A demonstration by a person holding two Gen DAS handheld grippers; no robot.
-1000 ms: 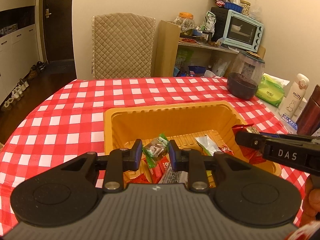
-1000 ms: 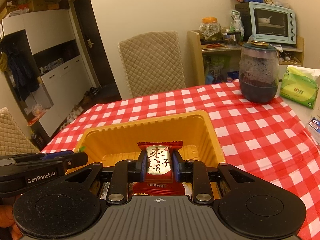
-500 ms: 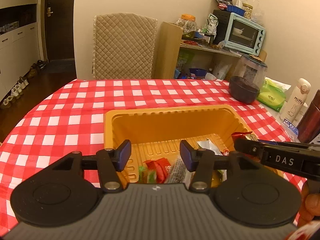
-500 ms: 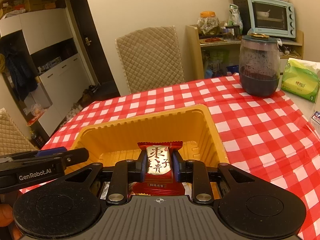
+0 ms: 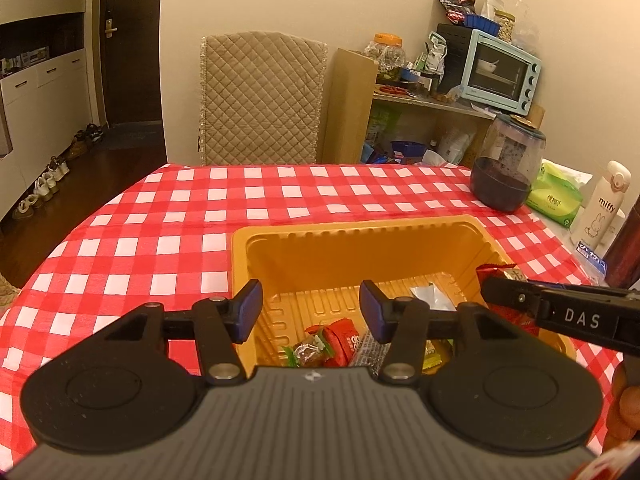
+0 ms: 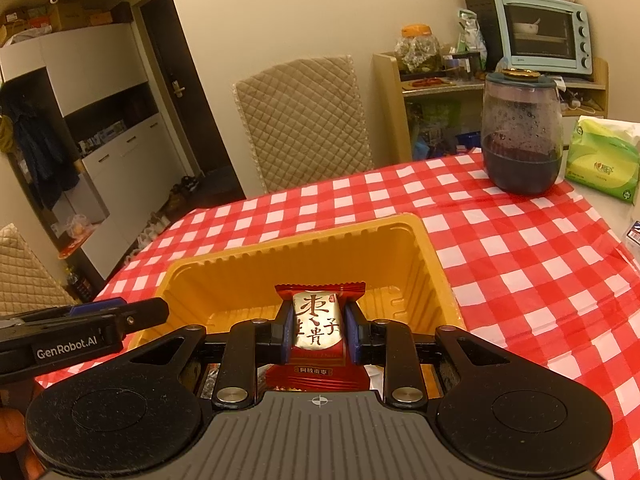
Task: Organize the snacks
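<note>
An orange plastic bin (image 5: 360, 248) sits on the red-checked tablecloth; it also shows in the right wrist view (image 6: 280, 264). Several wrapped snacks (image 5: 336, 340) lie on its floor. My left gripper (image 5: 311, 310) is open and empty above the bin's near side. My right gripper (image 6: 317, 330) is shut on a red and gold snack packet (image 6: 318, 328) and holds it above the bin. The right gripper (image 5: 560, 316) also shows at the right edge of the left wrist view, over the bin's right rim.
A dark glass jar (image 5: 506, 168), a green tissue pack (image 5: 554, 198) and a white bottle (image 5: 600, 208) stand at the table's far right. A quilted chair (image 5: 260, 96) stands behind the table. A shelf with a blue toaster oven (image 5: 502, 70) is beyond.
My left gripper opened and let go of a green-wrapped snack, which now lies in the bin, then drew back and up. The right gripper stayed shut on its packet.
</note>
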